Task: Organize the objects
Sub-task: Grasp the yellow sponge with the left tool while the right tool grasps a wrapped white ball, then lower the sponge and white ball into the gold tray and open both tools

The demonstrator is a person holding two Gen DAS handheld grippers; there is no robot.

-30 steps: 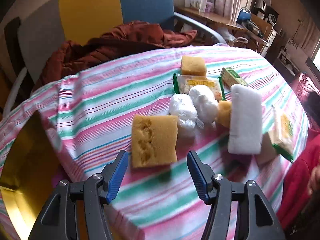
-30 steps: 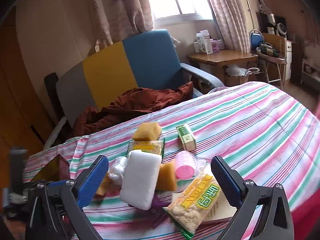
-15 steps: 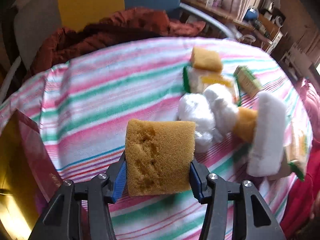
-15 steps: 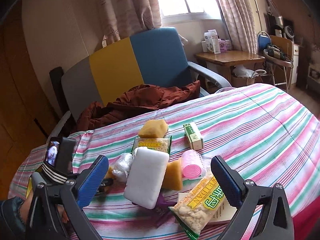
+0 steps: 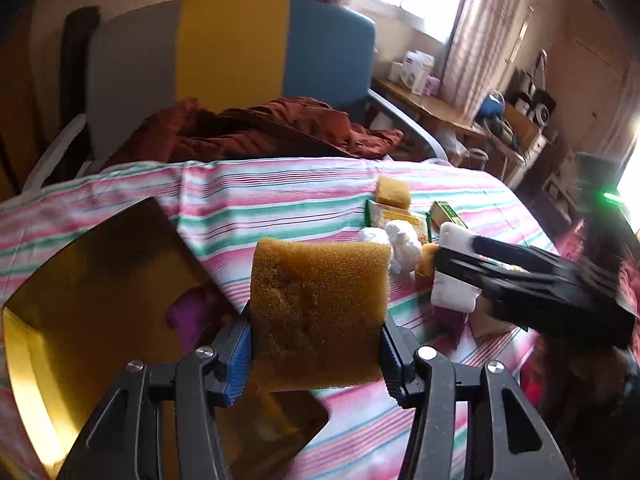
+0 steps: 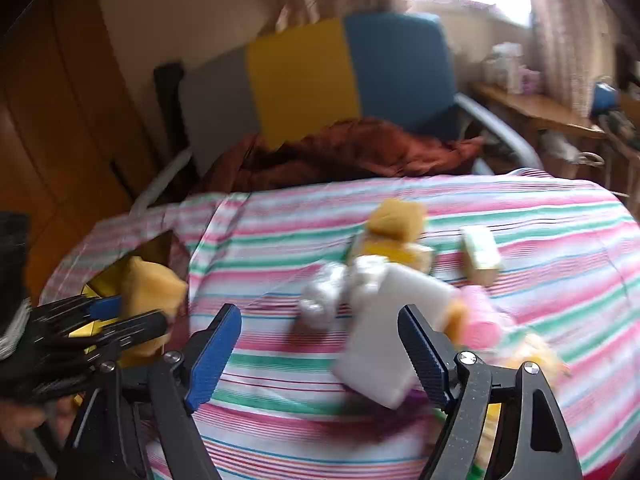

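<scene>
My left gripper (image 5: 316, 354) is shut on a yellow-brown sponge (image 5: 320, 304) and holds it in the air beside the open gold box (image 5: 100, 300) at the table's left edge. My right gripper (image 6: 320, 344) hangs over the striped cloth with its jaws closing. A white foam block (image 6: 392, 328) lies partly between them, close to the right finger, and the pads do not press it. In the left wrist view, the right gripper's dark fingers reach across the white block (image 5: 456, 292).
Around the block lie white wrapped balls (image 6: 324, 292), a small sponge (image 6: 396, 216), a snack pack (image 6: 400, 254), a green box (image 6: 480, 256) and a pink roll (image 6: 480, 320). Something purple (image 5: 192, 316) sits in the gold box. A chair with a rust-red jacket (image 5: 260, 128) stands behind the table.
The left gripper closed on the sponge, lifted it off the cloth and carried it toward the gold box. The right gripper moved in toward the white block and its jaws narrowed.
</scene>
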